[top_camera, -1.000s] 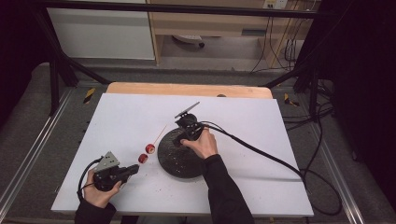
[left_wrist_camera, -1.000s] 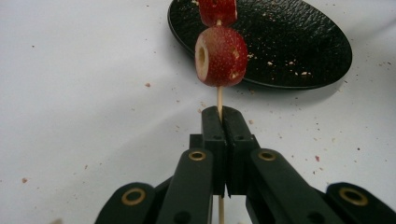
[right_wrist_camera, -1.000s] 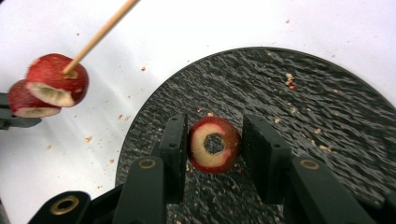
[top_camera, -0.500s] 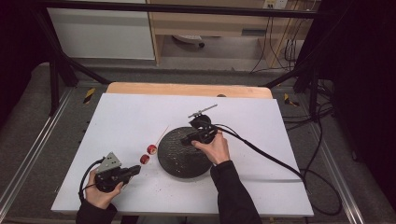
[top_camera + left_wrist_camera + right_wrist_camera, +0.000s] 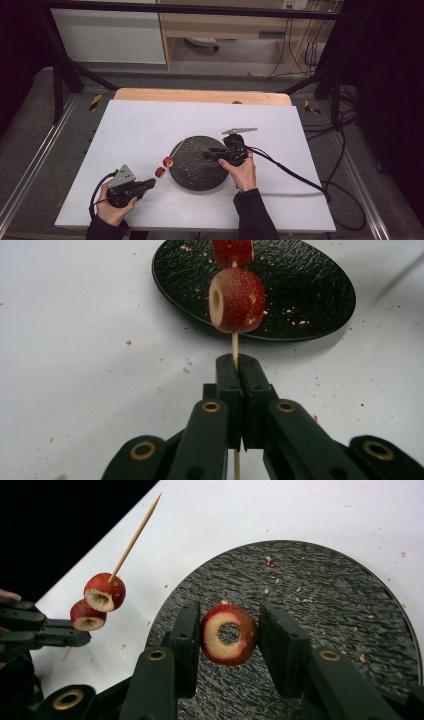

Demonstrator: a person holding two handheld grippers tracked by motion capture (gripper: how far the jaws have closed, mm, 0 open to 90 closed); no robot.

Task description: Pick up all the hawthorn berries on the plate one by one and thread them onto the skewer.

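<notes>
My left gripper (image 5: 237, 362) is shut on a thin wooden skewer (image 5: 234, 342), near the table's front left (image 5: 152, 183). Two cored red fruit pieces (image 5: 236, 300) (image 5: 232, 251) are threaded on it, and its tip reaches over the rim of the round black plate (image 5: 195, 170). My right gripper (image 5: 229, 620) hovers over the plate's right part (image 5: 206, 154), its jaws pointing left. It is shut on a third cored red fruit piece (image 5: 217, 645), whose hole faces the camera. In the right gripper view the skewer (image 5: 135, 535) with its fruit (image 5: 105, 592) sits to the left.
The plate lies mid-table on a white board (image 5: 280, 135) with a wooden strip (image 5: 200, 95) at the back. Crumbs dot the plate and board. The right gripper's black cable (image 5: 295, 175) trails off to the right. Metal frame rails flank the table.
The right hand has moved to the right across the plate, from its upper left part to its right side. The left hand and the skewer have stayed put.
</notes>
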